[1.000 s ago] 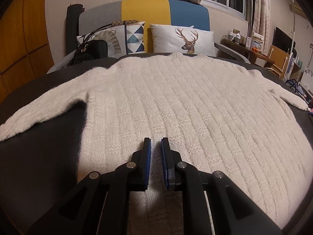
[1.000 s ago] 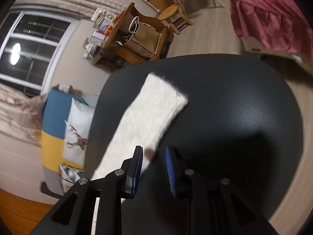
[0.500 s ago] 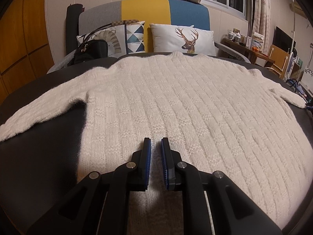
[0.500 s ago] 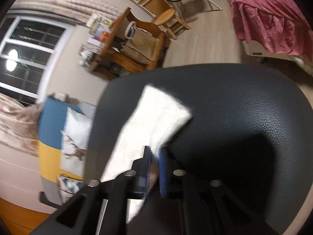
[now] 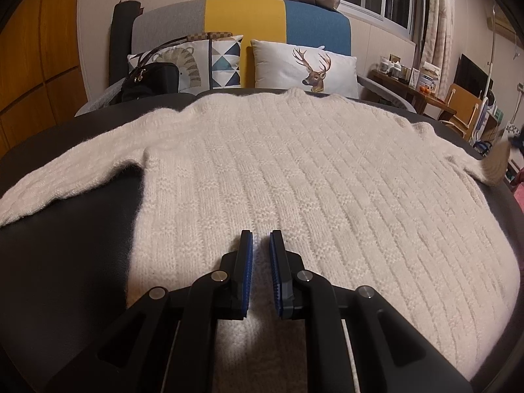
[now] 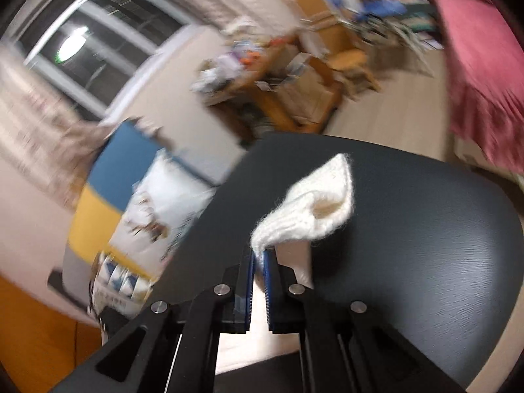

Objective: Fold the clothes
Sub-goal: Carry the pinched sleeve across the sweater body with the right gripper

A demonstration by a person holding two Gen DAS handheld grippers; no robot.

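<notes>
A cream knitted sweater [image 5: 294,170] lies flat, spread out on a black round table [image 5: 65,262], neck towards the sofa. Its left sleeve [image 5: 65,180] stretches out flat. My left gripper [image 5: 261,234] hovers over the lower middle of the body, its jaws a narrow gap apart with nothing between them. My right gripper [image 6: 258,252] is shut on the right sleeve [image 6: 314,209] near the cuff, which stands up off the table [image 6: 425,245] with its opening showing. In the left wrist view that lifted cuff [image 5: 494,167] shows blurred at the far right edge.
Behind the table stands a grey, yellow and blue sofa [image 5: 245,16] with a deer cushion [image 5: 304,65], a patterned cushion [image 5: 213,62] and a black handbag [image 5: 147,78]. Wooden furniture with clutter [image 6: 294,91] and a pink bedspread [image 6: 484,82] lie beyond the table's right side.
My right gripper has closed on the right sleeve near its cuff and raised it off the table, swinging as it went. The left gripper and the sweater body have not moved.
</notes>
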